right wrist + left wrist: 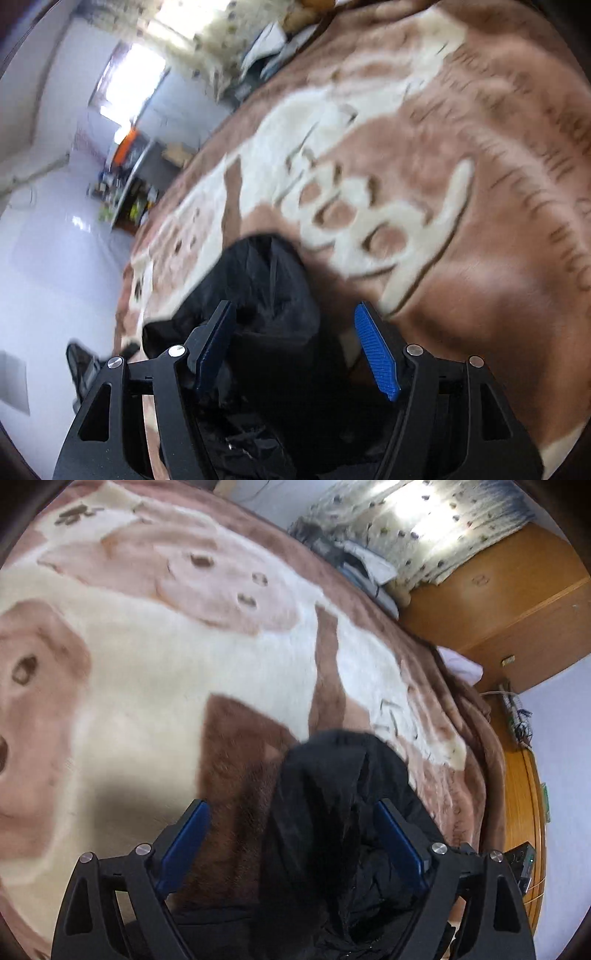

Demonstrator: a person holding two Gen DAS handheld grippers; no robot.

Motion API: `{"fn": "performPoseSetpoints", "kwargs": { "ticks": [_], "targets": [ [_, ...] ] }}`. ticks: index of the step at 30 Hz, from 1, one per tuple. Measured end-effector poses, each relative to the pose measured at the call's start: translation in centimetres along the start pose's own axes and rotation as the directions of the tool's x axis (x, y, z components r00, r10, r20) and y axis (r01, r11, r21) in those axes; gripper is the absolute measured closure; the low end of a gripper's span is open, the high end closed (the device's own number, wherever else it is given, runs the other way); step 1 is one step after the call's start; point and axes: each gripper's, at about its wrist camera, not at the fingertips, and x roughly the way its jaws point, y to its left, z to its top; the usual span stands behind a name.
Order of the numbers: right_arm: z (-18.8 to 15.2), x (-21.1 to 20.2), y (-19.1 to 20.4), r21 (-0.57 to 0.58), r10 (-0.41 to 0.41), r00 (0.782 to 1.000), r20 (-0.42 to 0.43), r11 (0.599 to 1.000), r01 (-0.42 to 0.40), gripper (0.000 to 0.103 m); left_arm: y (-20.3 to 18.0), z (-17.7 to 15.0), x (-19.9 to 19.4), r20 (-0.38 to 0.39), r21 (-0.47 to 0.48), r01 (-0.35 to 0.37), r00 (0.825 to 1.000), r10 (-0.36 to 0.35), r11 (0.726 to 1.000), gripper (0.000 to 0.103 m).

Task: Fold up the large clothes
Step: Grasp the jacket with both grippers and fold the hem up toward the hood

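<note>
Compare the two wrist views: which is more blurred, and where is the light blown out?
Right wrist view: heavy motion smear across the blanket, window blown out. Left wrist view: milder blur, curtain overexposed; black garment loses fold detail in shadow.

Bedroom in a home, def. A big bed (pixel 476 746) fills most of the view, w/ a plush brown-and-cream blanket (pixel 192 657) printed w/ cartoon animals. Wooden headboard/cabinet (pixel 517 602) by the wall, patterned curtain (pixel 424 528) over a bright window, clothes piled (pixel 354 565) at the far edge. Glossy pale floor (pixel 55 258) & a cluttered shelf unit (pixel 136 177) further off.
</note>
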Motion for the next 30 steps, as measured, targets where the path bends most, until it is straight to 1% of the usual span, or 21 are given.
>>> {"fn": "performPoseSetpoints", "kwargs": {
  "ticks": [1, 2, 3, 4, 5, 6, 8, 11, 13, 14, 16, 17, 19, 20, 21, 22, 23, 26, 28, 29, 30],
  "targets": [
    [-0.2, 0.6, 0.1, -0.004, 0.001, 1.0, -0.016, 1.0, -0.001, 0.038, -0.3, -0.5, 0.4, -0.014, 0.007, -0.006, 1.0, 0.006, 1.0, 0.02],
    [-0.3, 1.0, -0.1, 0.004, 0.015, 0.999, -0.029, 1.0, -0.015, 0.055, -0.5, -0.6, 0.8, -0.021, 0.017, -0.02, 1.0, 0.02, 1.0, 0.047],
    [-0.4, 1.3, -0.2, 0.016, 0.028, 0.999, -0.041, 0.999, -0.028, 0.065, -0.8, -0.8, 1.2, -0.023, 0.026, -0.035, 0.999, 0.035, 0.999, 0.071],
    [-0.4, 1.5, -0.3, 0.022, 0.028, 0.999, -0.045, 0.999, -0.027, 0.066, -1.2, -1.0, 1.6, -0.034, 0.037, -0.069, 0.997, 0.07, 0.997, 0.078],
    [-0.5, 1.5, -0.2, 0.01, 0.021, 0.999, -0.046, 1.0, -0.021, 0.073, -1.4, -1.1, 1.6, -0.027, 0.041, -0.083, 0.996, 0.084, 0.996, 0.092],
    [-0.7, 1.4, 0.3, -0.034, 0.003, 0.999, -0.052, 0.999, -0.005, 0.077, -1.6, -1.2, 1.5, -0.018, 0.05, -0.074, 0.997, 0.075, 0.996, 0.095],
    [-1.1, 0.8, 1.0, -0.109, -0.013, 0.999, -0.047, 0.994, 0.008, 0.081, -2.6, -1.7, 0.6, 0.016, 0.105, -0.082, 0.997, 0.08, 0.991, 0.097],
    [-1.9, -0.4, 1.8, -0.161, -0.021, 1.0, -0.012, 0.987, 0.019, 0.084, -3.5, -2.6, -1.1, 0.054, 0.156, -0.068, 0.997, 0.06, 0.985, 0.097],
    [-2.8, -1.9, 2.8, -0.246, -0.07, 0.996, 0.054, 0.966, 0.081, 0.086, -4.0, -3.4, -2.7, 0.089, 0.198, -0.045, 0.996, 0.028, 0.979, 0.097],
    [-3.7, -2.7, 3.5, -0.299, -0.096, 0.991, 0.097, 0.947, 0.121, 0.086, -4.2, -3.9, -3.6, 0.101, 0.217, -0.039, 0.995, 0.017, 0.975, 0.097],
    [-5.2, -4.1, 4.3, -0.369, -0.117, 0.98, 0.16, 0.914, 0.169, 0.087, -4.4, -5.0, -5.3, 0.119, 0.24, 0.006, 0.992, -0.036, 0.971, 0.097],
    [-6.1, -4.8, 4.6, -0.391, -0.111, 0.977, 0.184, 0.903, 0.176, 0.087, -4.3, -5.4, -6.0, 0.126, 0.243, 0.018, 0.991, -0.05, 0.97, 0.097],
    [-8.4, -6.7, 5.2, -0.445, -0.129, 0.955, 0.265, 0.863, 0.24, 0.087, -3.8, -6.8, -7.7, 0.153, 0.25, 0.05, 0.984, -0.09, 0.967, 0.097],
    [-9.1, -7.3, 5.3, -0.461, -0.138, 0.949, 0.284, 0.848, 0.261, 0.087, -3.5, -7.5, -8.3, 0.165, 0.246, 0.043, 0.983, -0.086, 0.968, 0.097],
    [-10.5, -8.1, 5.5, -0.49, -0.153, 0.934, 0.323, 0.818, 0.303, 0.088, -2.8, -8.3, -9.0, 0.176, 0.241, 0.043, 0.98, -0.087, 0.97, 0.097],
    [-11.8, -8.8, 5.4, -0.511, -0.147, 0.929, 0.338, 0.801, 0.313, 0.088, -2.4, -8.9, -9.6, 0.178, 0.238, 0.046, 0.98, -0.09, 0.97, 0.097],
    [-12.7, -9.3, 5.2, -0.516, -0.149, 0.927, 0.345, 0.795, 0.319, 0.089, -1.9, -9.6, -10.2, 0.191, 0.228, 0.051, 0.977, -0.096, 0.972, 0.097],
    [-15.8, -10.4, 4.9, -0.544, -0.174, 0.904, 0.39, 0.749, 0.379, 0.09, -0.3, -11.8, -11.6, 0.202, 0.229, 0.067, 0.973, -0.115, 0.971, 0.097],
    [-17.8, -10.9, 4.5, -0.558, -0.188, 0.898, 0.399, 0.727, 0.4, 0.092, 0.4, -13.0, -11.9, 0.184, 0.228, 0.066, 0.977, -0.11, 0.971, 0.097],
    [-18.4, -11.2, 4.1, -0.561, -0.192, 0.898, 0.396, 0.723, 0.402, 0.093, 0.8, -13.5, -12.2, 0.189, 0.219, 0.063, 0.976, -0.106, 0.974, 0.097],
    [-19.0, -11.4, 4.0, -0.565, -0.2, 0.893, 0.403, 0.713, 0.415, 0.094, 1.3, -14.1, -12.5, 0.192, 0.199, 0.081, 0.974, -0.12, 0.977, 0.097]
  ]
}}
